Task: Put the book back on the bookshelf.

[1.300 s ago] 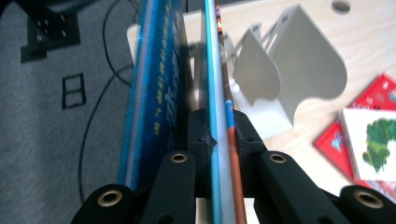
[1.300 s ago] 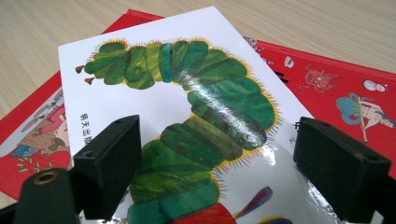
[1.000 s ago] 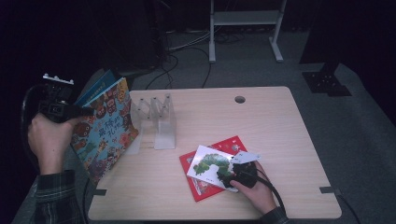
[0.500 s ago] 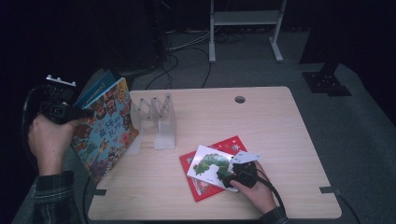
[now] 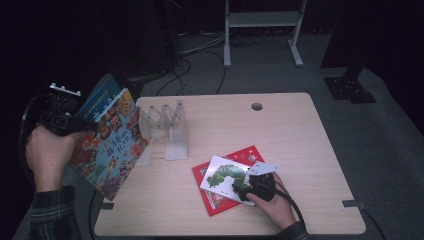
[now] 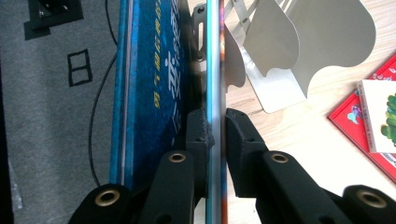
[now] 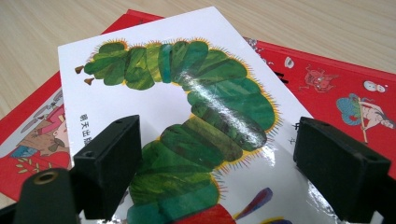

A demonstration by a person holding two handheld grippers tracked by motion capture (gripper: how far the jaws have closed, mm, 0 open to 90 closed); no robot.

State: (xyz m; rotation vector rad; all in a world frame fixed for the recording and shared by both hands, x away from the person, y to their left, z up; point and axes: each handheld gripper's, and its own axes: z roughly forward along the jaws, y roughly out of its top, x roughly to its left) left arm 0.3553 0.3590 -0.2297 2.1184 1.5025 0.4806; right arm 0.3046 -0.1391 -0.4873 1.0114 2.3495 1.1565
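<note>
Carrying a picture book [image 5: 112,142] toward the metal book rack [image 5: 167,131]: the left claw [image 6: 219,130] is clenched on the book's thin edge, holding it tilted just left of the rack and partly over the bench [image 5: 300,135] edge. A blue book [image 6: 154,84] is lying against its far face, also left of the rack. In front of the rack and to its right, the right claw [image 7: 217,163] is hovering, jaws spread wide, over a white caterpillar book [image 5: 226,176] that is lying on top of a red book [image 5: 250,155]; it is gripping nothing.

Judgement: step in hand is shelving the picture book. Next move is calling for bringing it upright, lining its lower edge up with a slot between the rack's dividers, and lowering it without knocking the light rack sideways.

Against the frames from a second and half a second back, nothing is shifting noticeably: the left hand is staying raised left of the rack, the right claw is staying over the caterpillar book.
</note>
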